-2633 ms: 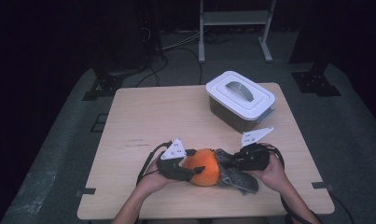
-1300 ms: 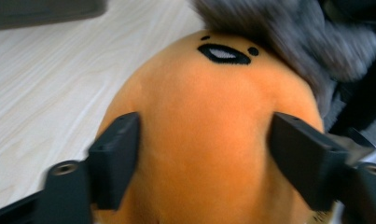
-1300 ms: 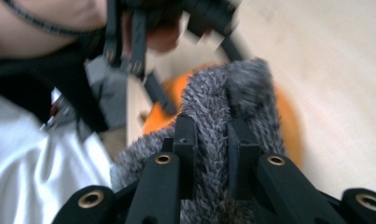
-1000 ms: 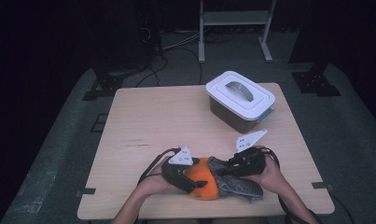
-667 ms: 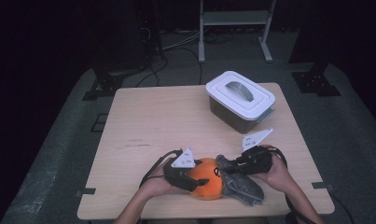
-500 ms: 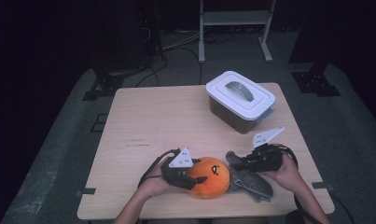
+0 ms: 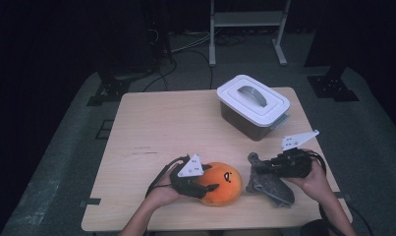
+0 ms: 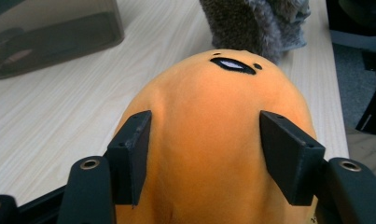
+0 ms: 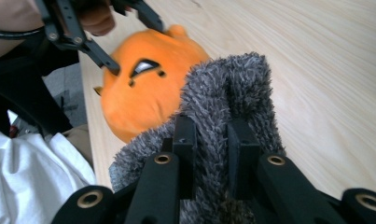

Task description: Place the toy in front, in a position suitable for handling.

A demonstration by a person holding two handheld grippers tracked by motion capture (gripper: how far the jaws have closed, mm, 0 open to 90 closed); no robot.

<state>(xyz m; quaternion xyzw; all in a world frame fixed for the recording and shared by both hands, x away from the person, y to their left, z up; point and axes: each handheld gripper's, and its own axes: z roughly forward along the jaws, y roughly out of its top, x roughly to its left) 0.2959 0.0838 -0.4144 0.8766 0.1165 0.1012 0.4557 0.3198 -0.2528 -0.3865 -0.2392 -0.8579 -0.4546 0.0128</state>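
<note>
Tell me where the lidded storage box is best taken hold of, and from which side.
Likely by the grey arched handle on the storage box's white lid, coming from above: the handle is raised and narrow enough for two jaws, while the body looks too wide.

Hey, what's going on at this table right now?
A person works two handheld grippers at the table's near edge. The left gripper, whose jaws have just been closing, squeezes an orange plush toy. The right gripper is clamped on a grey furry toy beside it. A lidded container stands farther back.
</note>
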